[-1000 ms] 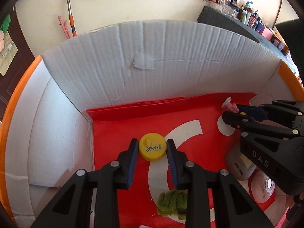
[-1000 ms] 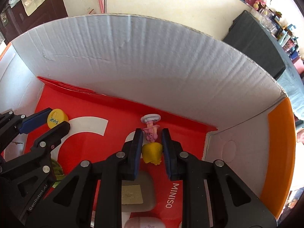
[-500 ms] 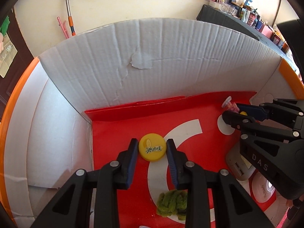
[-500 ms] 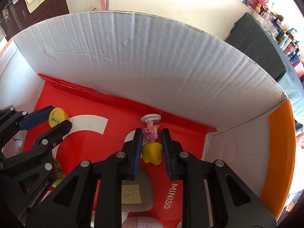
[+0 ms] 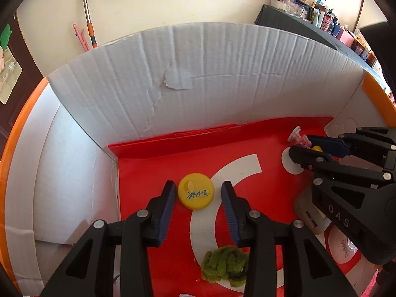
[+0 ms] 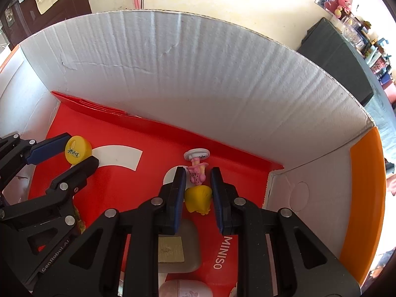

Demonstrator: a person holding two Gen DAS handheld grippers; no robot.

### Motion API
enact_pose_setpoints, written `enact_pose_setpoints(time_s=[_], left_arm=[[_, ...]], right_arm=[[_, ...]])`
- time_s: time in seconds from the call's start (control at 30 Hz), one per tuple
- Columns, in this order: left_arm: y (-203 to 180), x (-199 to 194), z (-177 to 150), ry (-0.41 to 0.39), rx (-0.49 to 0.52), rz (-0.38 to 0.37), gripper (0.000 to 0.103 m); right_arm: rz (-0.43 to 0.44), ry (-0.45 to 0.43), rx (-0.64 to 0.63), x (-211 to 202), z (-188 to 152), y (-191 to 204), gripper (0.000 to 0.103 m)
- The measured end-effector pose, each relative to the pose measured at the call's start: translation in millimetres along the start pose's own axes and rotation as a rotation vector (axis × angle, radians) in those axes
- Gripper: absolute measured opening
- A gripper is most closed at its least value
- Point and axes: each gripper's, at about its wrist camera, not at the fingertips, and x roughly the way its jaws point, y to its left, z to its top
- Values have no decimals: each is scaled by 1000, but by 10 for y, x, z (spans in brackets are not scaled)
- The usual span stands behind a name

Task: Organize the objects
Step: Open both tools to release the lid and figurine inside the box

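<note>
Inside the cardboard box (image 5: 222,79), on the red MINISO bag (image 6: 148,180) that lines its floor. My left gripper (image 5: 198,195) is spread around the yellow bottle cap (image 5: 196,194), which lies flat near the box's left wall; both pads stand just beside the cap with a narrow gap on each side. The cap bears a lemon drawing and dark characters I cannot read. My right gripper (image 6: 198,188) frames the small figurine (image 6: 197,185) lying near the box's far right corner, its white round base toward the far wall and its yellow head between the pads; I cannot tell whether the pads touch it. "MINISO" reads in white on the bag beside my right finger.

The left view alone shows a green fuzzy bundle (image 5: 225,267) near the front edge, under my right-hand finger, and "DAS" moulded on the right gripper's body. The right view alone shows "GenRobot.AI" on the left gripper (image 6: 74,153), a grey case (image 6: 183,247) with a gold square label under the right gripper, and a pale pink capsule-shaped case (image 6: 185,289) at the front edge. Bare red bag lies between the cap and the figurine.
</note>
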Motion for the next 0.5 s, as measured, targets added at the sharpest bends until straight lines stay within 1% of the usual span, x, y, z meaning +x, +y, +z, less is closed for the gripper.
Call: enact_pose_setpoints(time_s=[0.17, 0.4, 0.47, 0.5], left_arm=[[1, -2, -2, -1, -4, 2, 43], [-2, -18, -5, -2, 0, 6, 44], [4, -32, 5, -6, 3, 8, 44], [7, -49, -1, -11, 3, 8, 44]], right_arm=[[-5, 1, -7, -12, 9, -27, 20], [-13, -2, -11, -28, 23, -109, 21], [-23, -6, -14, -66, -73, 51, 21], [-28, -9, -14, -76, -72, 46, 21]])
